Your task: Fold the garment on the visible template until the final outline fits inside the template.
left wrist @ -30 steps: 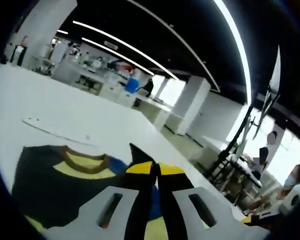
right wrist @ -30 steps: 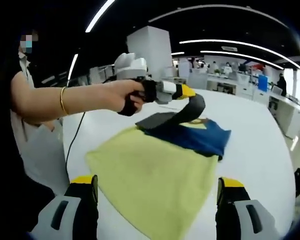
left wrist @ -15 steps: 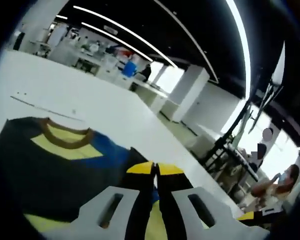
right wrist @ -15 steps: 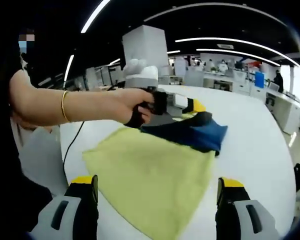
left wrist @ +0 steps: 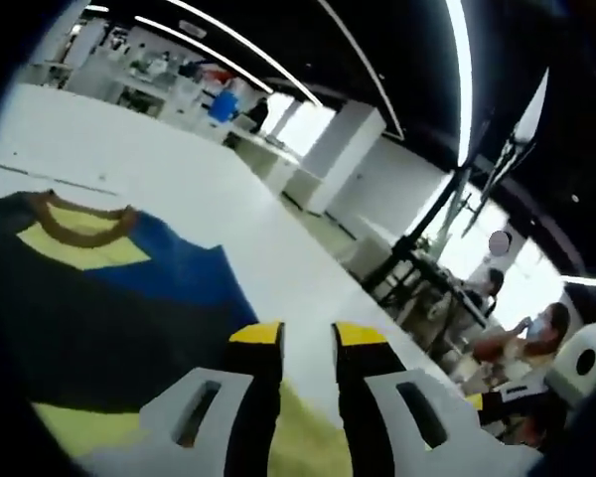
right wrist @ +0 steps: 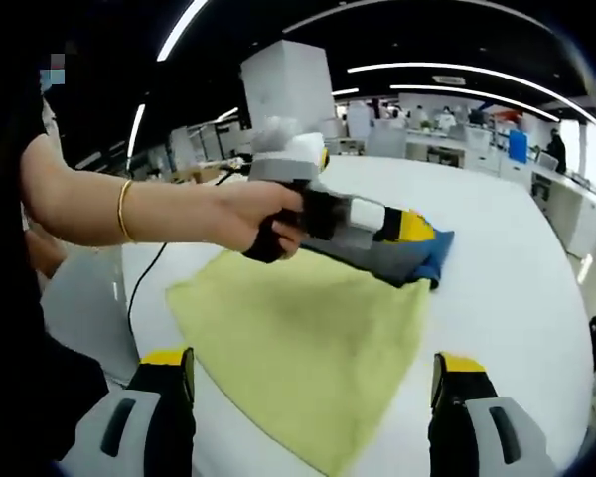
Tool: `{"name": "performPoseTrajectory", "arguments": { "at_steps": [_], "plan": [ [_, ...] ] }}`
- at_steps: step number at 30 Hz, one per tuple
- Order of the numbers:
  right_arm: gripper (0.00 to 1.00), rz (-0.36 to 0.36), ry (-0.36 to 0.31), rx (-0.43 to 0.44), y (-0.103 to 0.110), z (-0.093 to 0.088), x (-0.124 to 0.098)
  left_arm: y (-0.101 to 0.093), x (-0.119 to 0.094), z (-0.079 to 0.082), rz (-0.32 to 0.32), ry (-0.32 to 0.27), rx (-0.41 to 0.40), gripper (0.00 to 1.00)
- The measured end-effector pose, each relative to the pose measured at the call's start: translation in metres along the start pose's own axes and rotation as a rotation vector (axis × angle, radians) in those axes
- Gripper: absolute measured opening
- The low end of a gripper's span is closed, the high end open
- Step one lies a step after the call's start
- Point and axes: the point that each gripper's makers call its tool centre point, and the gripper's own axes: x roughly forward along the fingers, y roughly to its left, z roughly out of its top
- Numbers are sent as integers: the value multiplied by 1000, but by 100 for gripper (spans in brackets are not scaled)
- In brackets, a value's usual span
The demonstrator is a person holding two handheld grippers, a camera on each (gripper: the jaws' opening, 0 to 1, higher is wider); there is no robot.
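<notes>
The garment lies flat on the white worktop, its yellow-green body near and its dark and blue upper part with a brown collar far. The left gripper has its jaws slightly apart above the cloth, clamped on nothing; a hand holds it. The right gripper has its jaws wide apart, near the hem. The room is an open office with a dark ceiling, light strips, white columns and distant desks.
</notes>
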Motion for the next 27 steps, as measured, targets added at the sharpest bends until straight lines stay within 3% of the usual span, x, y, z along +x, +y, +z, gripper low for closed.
{"name": "performPoseTrajectory", "arguments": {
  "at_steps": [5, 12, 15, 21, 27],
  "plan": [
    [99, 26, 14, -20, 2, -2, -2, -7, -14, 14, -16, -2, 131, 49],
    [99, 48, 36, -25, 2, -6, -5, -11, -31, 20, -23, 10, 208, 79],
    [99, 52, 47, -54, 0, -5, -8, -12, -44, 20, -24, 29, 277, 87],
    [99, 74, 61, -79, 2, -3, -9, -11, -72, 22, -21, 43, 336, 99],
    [99, 101, 78, -104, 7, -2, -10, -4, -100, 20, 0, 57, 366, 99]
  ]
}}
